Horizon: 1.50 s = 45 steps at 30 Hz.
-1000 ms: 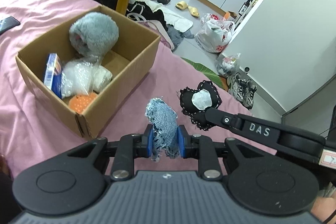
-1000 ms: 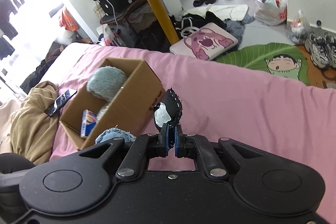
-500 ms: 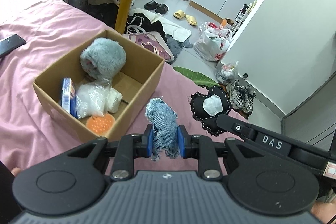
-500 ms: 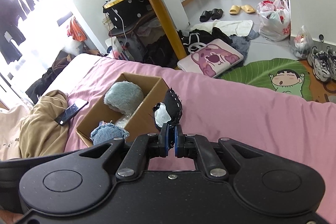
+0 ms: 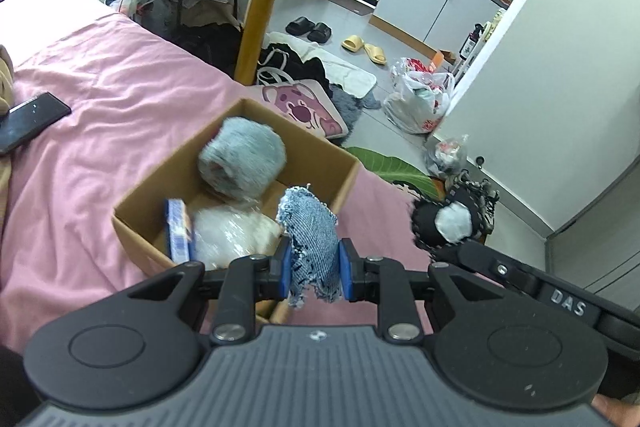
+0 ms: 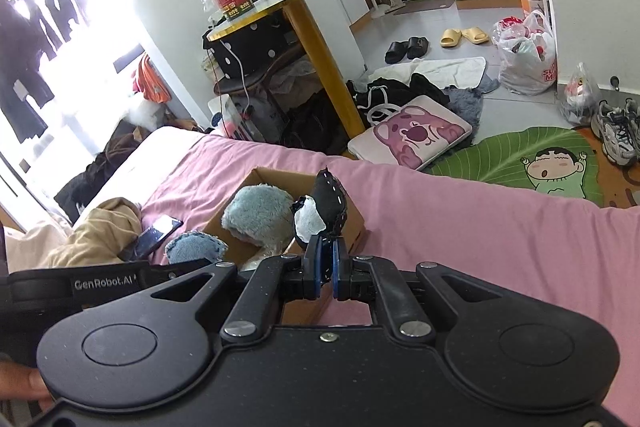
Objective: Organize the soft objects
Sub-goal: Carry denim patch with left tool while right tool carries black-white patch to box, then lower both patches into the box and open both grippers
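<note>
Two tools are seen. A denim piece is pinched by the left tool above one box on the bed; a black pouch is clamped in the right tool, beside the box's rim.

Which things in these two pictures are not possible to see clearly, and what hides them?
- Near part of the brown cardboard box floor, left wrist view: hidden by the left hand-held gripper and its frayed blue denim piece.
- Most box contents, right wrist view: hidden by the right hand-held gripper.
- Writing on the small blue packet: blurred.
</note>
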{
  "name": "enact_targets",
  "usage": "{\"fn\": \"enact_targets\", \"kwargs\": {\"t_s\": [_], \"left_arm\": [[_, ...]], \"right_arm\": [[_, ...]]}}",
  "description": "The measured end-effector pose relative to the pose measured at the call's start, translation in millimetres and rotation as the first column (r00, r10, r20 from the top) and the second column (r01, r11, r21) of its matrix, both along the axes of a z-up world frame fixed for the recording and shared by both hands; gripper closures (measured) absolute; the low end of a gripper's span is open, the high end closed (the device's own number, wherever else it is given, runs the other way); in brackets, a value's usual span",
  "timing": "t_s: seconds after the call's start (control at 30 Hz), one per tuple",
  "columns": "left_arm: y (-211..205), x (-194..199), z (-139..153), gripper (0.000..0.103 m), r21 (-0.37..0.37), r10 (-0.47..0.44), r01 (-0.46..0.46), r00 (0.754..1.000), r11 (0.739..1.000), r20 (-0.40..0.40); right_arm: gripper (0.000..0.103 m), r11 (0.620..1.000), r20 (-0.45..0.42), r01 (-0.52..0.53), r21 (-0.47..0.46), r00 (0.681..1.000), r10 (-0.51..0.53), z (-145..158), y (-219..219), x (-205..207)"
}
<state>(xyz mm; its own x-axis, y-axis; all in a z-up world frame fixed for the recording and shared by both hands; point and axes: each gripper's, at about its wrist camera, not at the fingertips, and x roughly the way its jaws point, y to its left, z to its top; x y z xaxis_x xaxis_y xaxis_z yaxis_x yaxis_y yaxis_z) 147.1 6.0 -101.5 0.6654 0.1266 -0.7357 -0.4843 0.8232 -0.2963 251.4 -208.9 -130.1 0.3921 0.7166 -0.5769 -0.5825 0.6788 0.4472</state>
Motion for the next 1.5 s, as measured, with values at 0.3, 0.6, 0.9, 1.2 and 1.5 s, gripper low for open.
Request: {"fn": "enact_targets", "kwargs": {"t_s": [0.3, 0.6, 0.9, 1.2, 1.5], "left_arm": [[32, 13, -3, 0.08, -0.014, -0.01, 0.01, 1.0, 1.0, -0.003], [47, 33, -18, 0.08, -0.036, -0.032, 0.031, 0.999, 0.999, -0.019], [54, 45, -48, 0.08, -0.078, -0.055, 0.052, 0.998, 0.996, -0.034], [67, 47, -65, 0.075, -0.133, -0.045, 0.037, 0.997, 0.99, -0.061], [83, 39, -55, 0.063, -0.159, 0.006, -0.013, 0.999, 0.987, -0.043]], "right_arm": [[0.098, 1.0, 0.0, 0.014, 0.006, 1.0, -0.014, -4, 8, -2], [0.098, 1.0, -0.006, 0.018, 0.016, 1.0, -0.018, -7, 11, 1], [0.098, 0.999, -0.022, 0.04, 0.012, 0.999, -0.04, -16, 20, 9], [0.098, 0.999, -0.028, 0.052, 0.012, 0.998, -0.051, -22, 41, 17], [0.093, 0.999, -0.016, 0.034, 0.018, 0.999, -0.034, -21, 70, 16]]}}
